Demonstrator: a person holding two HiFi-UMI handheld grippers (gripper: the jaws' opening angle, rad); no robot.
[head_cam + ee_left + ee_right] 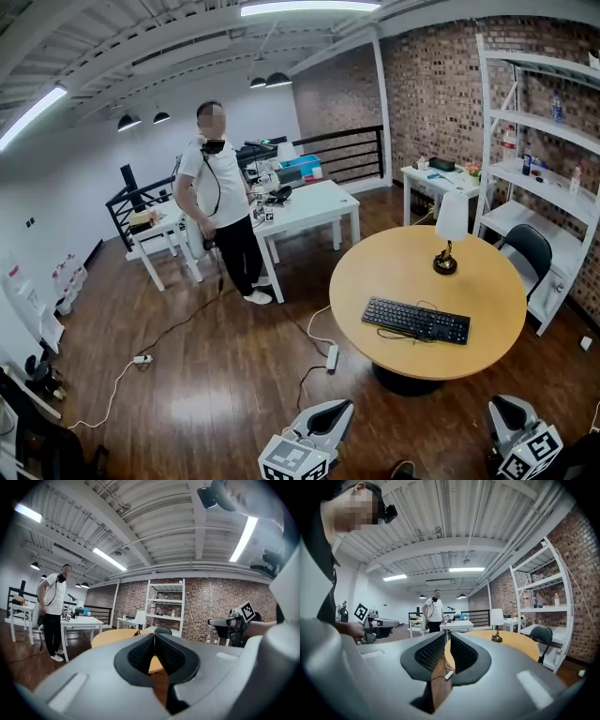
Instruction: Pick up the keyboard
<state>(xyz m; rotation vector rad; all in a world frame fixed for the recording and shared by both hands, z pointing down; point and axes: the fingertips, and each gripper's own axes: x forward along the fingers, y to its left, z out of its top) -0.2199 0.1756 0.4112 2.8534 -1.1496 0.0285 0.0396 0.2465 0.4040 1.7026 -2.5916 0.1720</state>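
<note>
**Keyboard out of reach on the round bench, both tools narrow and empty**

Nearest, at the bottom edge of the head view, the left tool (330,417) and the right tool (506,410) are held level over the wooden floor. In the left gripper view the left tool's (153,638) jaws are seen brought together at the tips with nothing between them. In the right gripper view the right tool's (446,639) jaws are all but closed, and only a thin slit is left, through which a power strip (449,674) on the floor is seen.

Further off, the keyboard (415,320) lies flat on the near part of the round bench (370,272), well apart from both tools, with its cable (394,336) looped beside it. A lamp (448,230) stands behind it.

The keyboard is judged light, stiff and thin. It is probably best taken at its two short ends, one tool to each, after the jaws are opened. The keys could be pressed or dislodged by a grip across the top, and drag from the cable is to be expected.

The keyboard is shown only in the head view. In the gripper views it cannot be made out on the bench top, but the jaw states are shown there alone. Farthest, a standing person (220,202) is seen by a white bench (314,204).
</note>
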